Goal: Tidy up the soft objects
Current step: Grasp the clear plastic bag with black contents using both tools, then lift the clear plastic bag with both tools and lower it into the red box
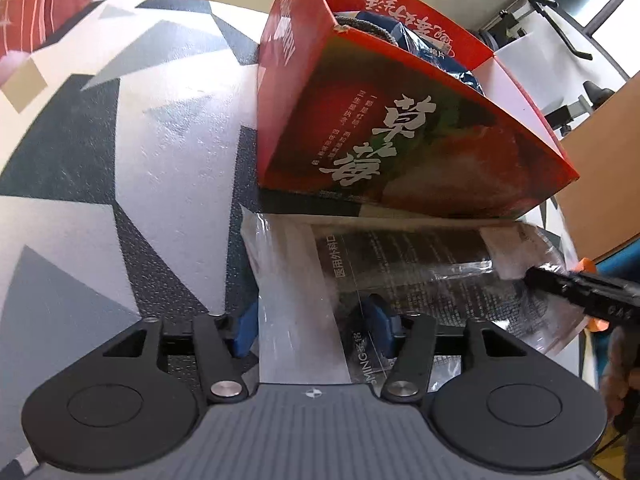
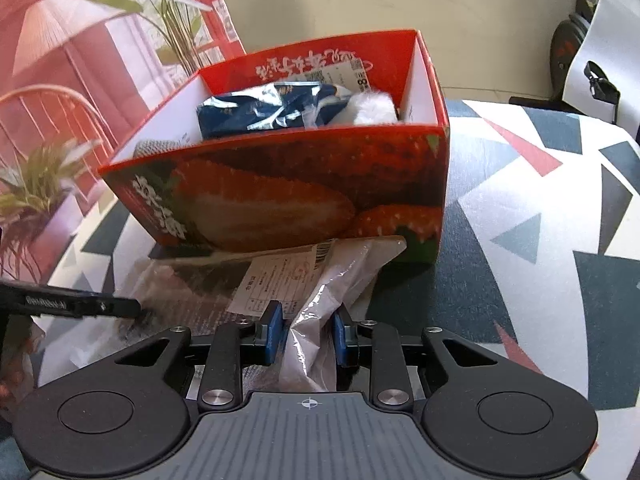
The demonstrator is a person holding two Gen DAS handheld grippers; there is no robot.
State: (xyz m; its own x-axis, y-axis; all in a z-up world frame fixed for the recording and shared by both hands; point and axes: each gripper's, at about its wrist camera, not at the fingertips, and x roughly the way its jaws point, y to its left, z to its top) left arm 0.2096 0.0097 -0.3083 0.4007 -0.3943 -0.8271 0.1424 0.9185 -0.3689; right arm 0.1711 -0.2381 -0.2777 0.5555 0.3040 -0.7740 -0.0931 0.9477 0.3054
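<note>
A clear plastic packet of masks [image 1: 400, 264] with dark print lies on the table in front of a red strawberry box [image 1: 400, 132]. My left gripper [image 1: 312, 324] has its blue pads on either side of the packet's near edge, jaws wide apart. My right gripper [image 2: 306, 332] has its jaws around the packet's crumpled clear end [image 2: 320, 300], closed partway on it. The box [image 2: 288, 184] holds a blue foil pack [image 2: 272, 110] and a white fluffy item [image 2: 374, 108]. The right gripper's finger [image 1: 576, 292] shows in the left wrist view.
The table [image 1: 120, 160] has a cloth with grey, white and dark triangles. Green plants [image 2: 36, 184] stand at the left behind the box. A brown board [image 1: 600, 184] is at the right.
</note>
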